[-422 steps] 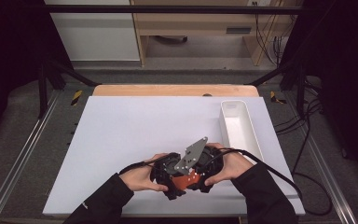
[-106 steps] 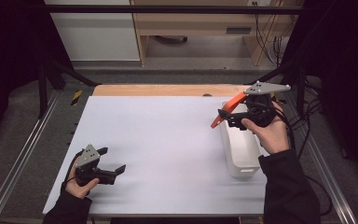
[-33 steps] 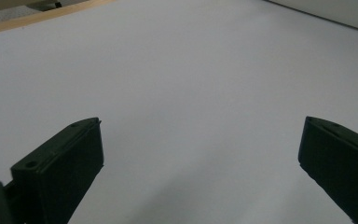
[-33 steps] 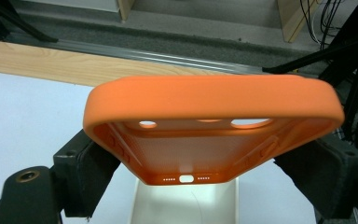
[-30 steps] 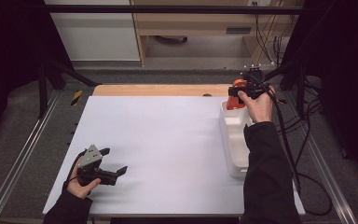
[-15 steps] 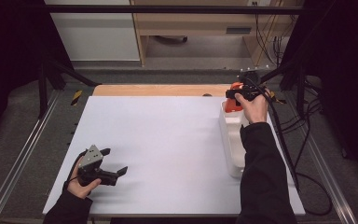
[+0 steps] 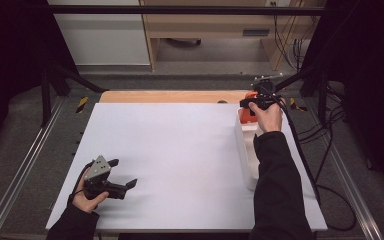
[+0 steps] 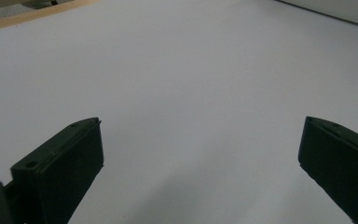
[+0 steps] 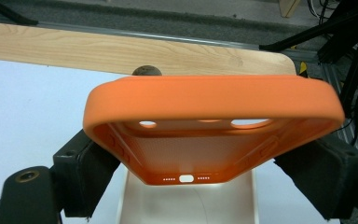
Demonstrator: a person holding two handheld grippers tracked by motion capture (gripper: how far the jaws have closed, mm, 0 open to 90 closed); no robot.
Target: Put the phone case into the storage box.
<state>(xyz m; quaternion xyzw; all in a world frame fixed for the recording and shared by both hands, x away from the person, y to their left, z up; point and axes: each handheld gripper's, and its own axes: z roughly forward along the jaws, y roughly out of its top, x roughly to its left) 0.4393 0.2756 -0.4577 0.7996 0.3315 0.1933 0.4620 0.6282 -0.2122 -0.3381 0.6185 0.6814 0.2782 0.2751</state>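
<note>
Over the far end of the white tray, the right claw grips an orange phone case by its sides. Likely next: lower it in and release. The left claw rests released on the worktop.

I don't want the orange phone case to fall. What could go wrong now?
1. The right gripper pinches the orange phone case only by its side edges, so the soft case might bend and pop out of the jaws.
2. It hangs above the far end of the white tray, near the table's wooden edge; let go too early and it may drop outside the tray.
</note>
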